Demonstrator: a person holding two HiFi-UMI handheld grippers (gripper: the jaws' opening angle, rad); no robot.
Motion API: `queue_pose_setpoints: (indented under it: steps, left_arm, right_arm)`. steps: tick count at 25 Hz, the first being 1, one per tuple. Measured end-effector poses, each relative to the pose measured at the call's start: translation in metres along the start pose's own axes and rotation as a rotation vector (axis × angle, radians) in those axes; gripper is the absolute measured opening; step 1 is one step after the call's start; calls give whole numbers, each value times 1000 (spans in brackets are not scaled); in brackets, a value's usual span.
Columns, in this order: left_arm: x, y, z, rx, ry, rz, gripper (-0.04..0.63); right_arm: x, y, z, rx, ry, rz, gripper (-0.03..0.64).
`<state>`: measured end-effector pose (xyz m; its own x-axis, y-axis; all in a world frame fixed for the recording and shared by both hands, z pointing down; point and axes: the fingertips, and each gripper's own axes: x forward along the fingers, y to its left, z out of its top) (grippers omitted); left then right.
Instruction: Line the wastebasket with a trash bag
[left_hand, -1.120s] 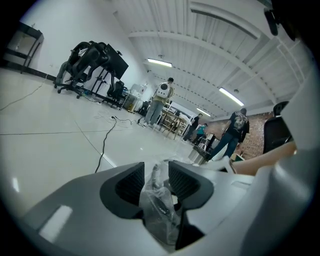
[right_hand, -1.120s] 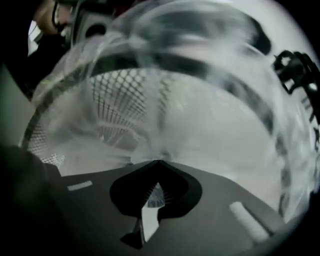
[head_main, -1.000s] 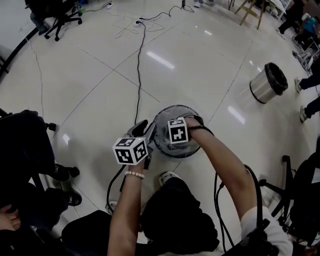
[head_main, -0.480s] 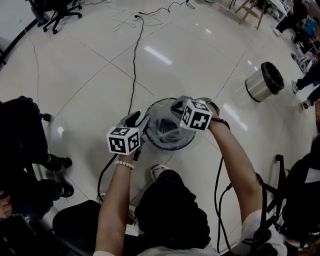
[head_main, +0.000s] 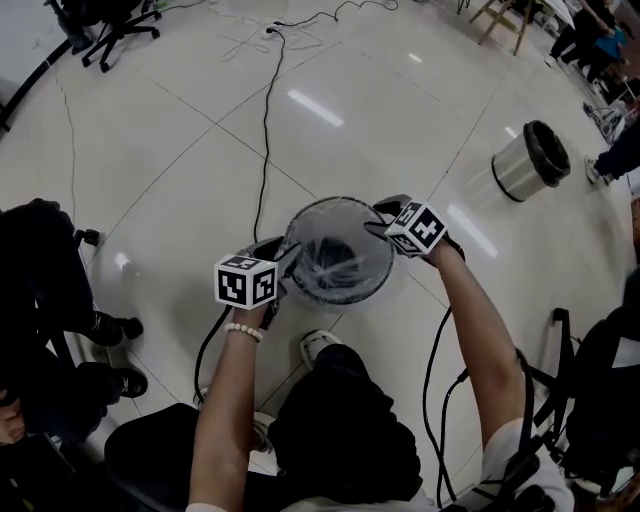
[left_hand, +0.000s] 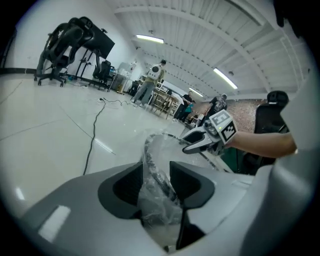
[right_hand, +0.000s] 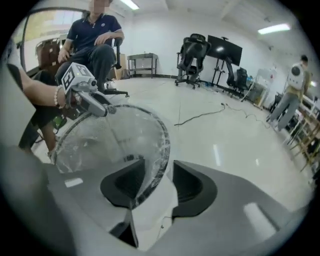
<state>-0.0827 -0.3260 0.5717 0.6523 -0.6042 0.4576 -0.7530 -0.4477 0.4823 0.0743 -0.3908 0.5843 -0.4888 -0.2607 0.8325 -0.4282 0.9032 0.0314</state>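
I'm looking into a big open lab hall: a glossy white tiled floor (head_main: 180, 150) with a black cable (head_main: 265, 130) trailing across it, and strip lights (left_hand: 150, 38) overhead. There's a swivel chair (head_main: 108, 40) and a monitor (right_hand: 224, 49) on its stand along the edges. Far back, a person (left_hand: 148, 86) stands by the workbenches (left_hand: 165, 100).

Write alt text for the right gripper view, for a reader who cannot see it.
The jaws of the right gripper, which have just been opening, stand apart astride the rim of a mesh wastebasket that holds a clear trash bag. Across the basket, the left gripper meets the opposite rim. Behind, a person sits, and a black cable crosses the white floor.
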Motion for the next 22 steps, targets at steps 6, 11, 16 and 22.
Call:
queue_pose_setpoints:
  steps: [6, 11, 16, 22]
  left_arm:
    - [0, 0, 1, -58, -29, -27, 174]
    - [-44, -10, 26, -76, -266, -65, 331]
    - [-73, -33, -8, 131, -225, -79, 441]
    - [-49, -45, -76, 249, -63, 9, 469]
  right_arm:
    - [2, 7, -7, 179, -85, 97, 180]
    - [-60, 0, 6, 290, -356, 62, 321]
    - [-103, 62, -25, 241, -417, 144, 500]
    - [-62, 108, -81, 79, -236, 94, 499]
